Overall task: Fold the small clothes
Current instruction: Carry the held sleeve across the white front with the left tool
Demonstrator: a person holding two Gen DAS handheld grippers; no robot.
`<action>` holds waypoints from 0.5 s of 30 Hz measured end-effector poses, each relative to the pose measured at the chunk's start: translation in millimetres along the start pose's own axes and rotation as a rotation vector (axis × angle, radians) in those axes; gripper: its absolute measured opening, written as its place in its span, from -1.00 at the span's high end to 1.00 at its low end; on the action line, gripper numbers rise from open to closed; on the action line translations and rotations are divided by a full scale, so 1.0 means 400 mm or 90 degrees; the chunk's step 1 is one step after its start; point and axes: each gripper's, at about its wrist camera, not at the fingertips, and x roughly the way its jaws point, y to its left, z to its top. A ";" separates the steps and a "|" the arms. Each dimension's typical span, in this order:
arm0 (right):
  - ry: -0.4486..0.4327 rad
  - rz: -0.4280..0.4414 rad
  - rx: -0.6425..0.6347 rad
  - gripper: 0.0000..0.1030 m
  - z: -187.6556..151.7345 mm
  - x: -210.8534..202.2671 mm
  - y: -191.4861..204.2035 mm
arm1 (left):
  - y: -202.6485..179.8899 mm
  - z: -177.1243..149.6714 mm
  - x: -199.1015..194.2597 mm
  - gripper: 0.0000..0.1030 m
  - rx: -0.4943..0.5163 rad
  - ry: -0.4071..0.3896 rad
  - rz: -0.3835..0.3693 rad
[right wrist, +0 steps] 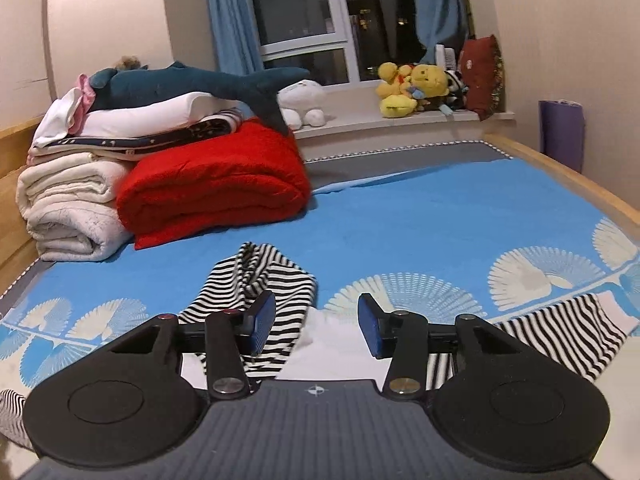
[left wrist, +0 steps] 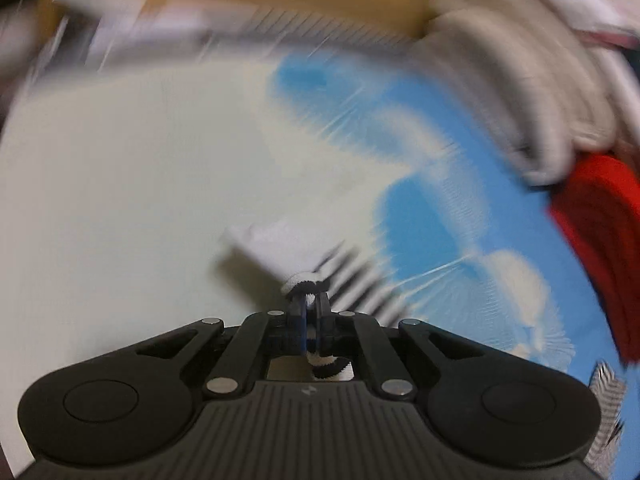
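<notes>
A wide bed (right wrist: 420, 216) with a blue sheet printed with pale fan shapes fills the right wrist view, framed by a wooden rail (right wrist: 580, 184) on the right. At its far left a folded red blanket (right wrist: 212, 188) leans against a stack of white blankets (right wrist: 68, 204), topped by a blue plush shark (right wrist: 192, 82); yellow plush toys (right wrist: 412, 88) sit on the windowsill beyond. The middle and right of the sheet lie open. A black-and-white striped garment (right wrist: 260, 280) is spread along the near edge of the bed, one part bunched just ahead of the right gripper (right wrist: 316, 322), another part trailing off to the right. That gripper's jaws stand wide apart, holding nothing. The left wrist view is heavily blurred: the left gripper (left wrist: 310, 302) has its jaws pressed together on a pinch of striped and white fabric, over a pale surface (left wrist: 120, 200).
</notes>
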 end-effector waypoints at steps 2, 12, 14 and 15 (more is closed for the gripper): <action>0.001 -0.012 0.009 0.15 -0.006 -0.008 -0.020 | -0.141 -0.029 -0.120 0.94 0.110 -0.093 -0.080; 0.076 -0.014 0.038 0.54 -0.070 -0.005 -0.075 | -0.623 -0.415 -0.475 0.38 0.391 0.169 -0.666; 0.101 -0.021 0.073 0.46 -0.078 0.011 -0.091 | -0.616 -0.440 -0.469 0.37 0.386 0.151 -0.640; 0.113 -0.020 0.101 0.46 -0.081 0.020 -0.100 | -0.616 -0.442 -0.449 0.37 0.389 0.149 -0.604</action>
